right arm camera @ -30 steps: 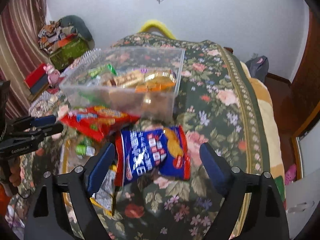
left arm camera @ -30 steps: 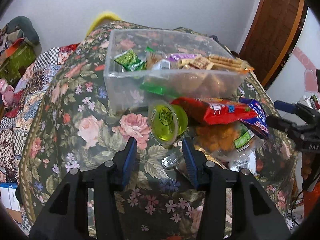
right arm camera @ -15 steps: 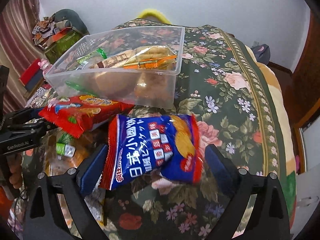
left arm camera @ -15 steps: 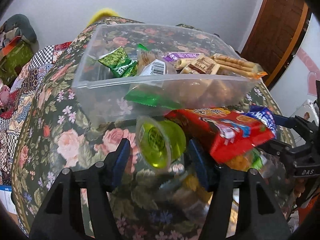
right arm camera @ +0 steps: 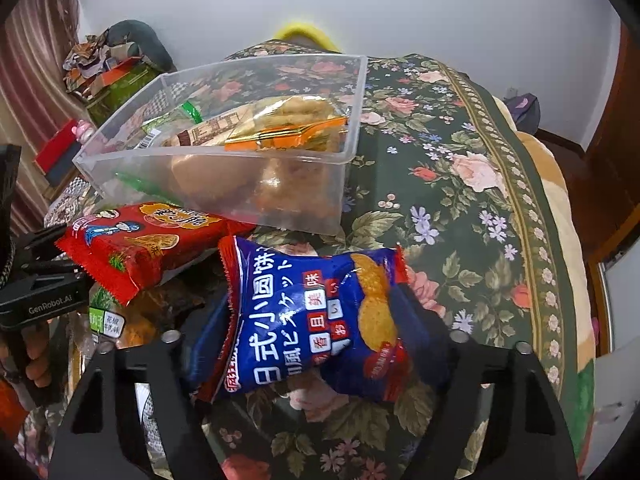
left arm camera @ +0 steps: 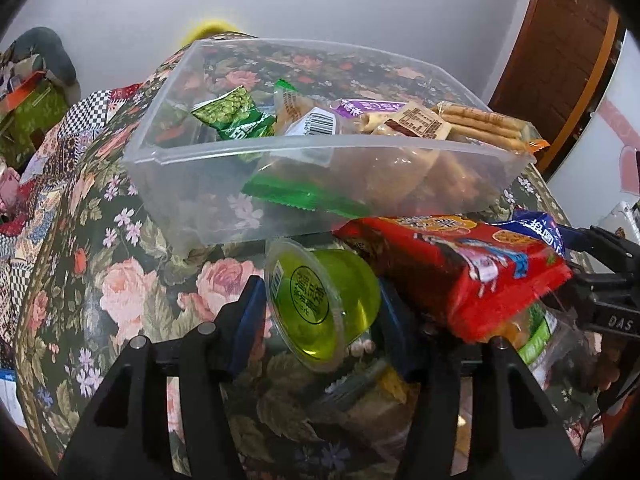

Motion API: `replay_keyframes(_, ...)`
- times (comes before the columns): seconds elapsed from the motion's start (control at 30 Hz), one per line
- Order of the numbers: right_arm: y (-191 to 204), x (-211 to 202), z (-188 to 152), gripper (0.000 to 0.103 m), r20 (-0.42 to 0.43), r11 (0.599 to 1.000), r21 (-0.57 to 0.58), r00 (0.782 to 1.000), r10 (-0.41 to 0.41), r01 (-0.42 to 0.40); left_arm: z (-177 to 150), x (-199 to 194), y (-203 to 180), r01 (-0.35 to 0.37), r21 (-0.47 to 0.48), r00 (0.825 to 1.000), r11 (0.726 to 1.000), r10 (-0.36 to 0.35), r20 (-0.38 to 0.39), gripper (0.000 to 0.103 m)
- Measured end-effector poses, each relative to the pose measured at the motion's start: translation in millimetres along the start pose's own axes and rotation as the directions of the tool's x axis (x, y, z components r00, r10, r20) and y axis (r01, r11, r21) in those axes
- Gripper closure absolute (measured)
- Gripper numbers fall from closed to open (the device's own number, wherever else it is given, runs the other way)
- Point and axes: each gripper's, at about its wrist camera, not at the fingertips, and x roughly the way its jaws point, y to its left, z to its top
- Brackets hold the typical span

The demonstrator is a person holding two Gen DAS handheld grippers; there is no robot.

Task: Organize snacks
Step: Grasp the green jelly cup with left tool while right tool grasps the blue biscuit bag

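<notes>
Ahead of both tongs, a clear plastic bin (left arm camera: 280, 184) half full of snacks sits on the floral-covered desk (right arm camera: 460, 208). The right tongs (right arm camera: 316, 332) have just been closing and now clamp a blue cracker bag (right arm camera: 316, 320). The left tongs (left arm camera: 320, 312) have been closing too, pressing a green jelly cup (left arm camera: 320, 308) lying sideways between them, a red snack bag (left arm camera: 460, 264) just beside their right finger.

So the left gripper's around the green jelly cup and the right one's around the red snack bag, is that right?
Not quite. The left gripper does bracket the green jelly cup, but the right wrist view shows the right gripper around the blue snack bag.
</notes>
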Motion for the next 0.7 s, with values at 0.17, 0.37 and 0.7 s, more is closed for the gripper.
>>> replay_keyframes(0.17, -1.1, -10.6, -3.9, 0.043, 0.014, 1.000, 0.000, 1.000, -0.019, 0.019, -5.9, -15.5, 4.8, -0.003, -0.014, 1.000, 1.000, 0.003, 0.012, 0.050)
replay_keyframes(0.37, -0.8, -23.8, -5.4, 0.048, 0.031, 1.000, -0.006, 0.999, -0.029, 0.030, -4.8, -44.2, 6.9, -0.001, -0.008, 0.999, 1.000, 0.001, 0.050, 0.065)
replay_keyframes(0.7, 1.6, -50.0, 3.8, 0.048, 0.096, 1.000, -0.005, 0.995, -0.026, 0.027, -1.4, -64.6, 1.7, -0.015, 0.016, 0.998, 1.000, 0.014, 0.061, 0.099)
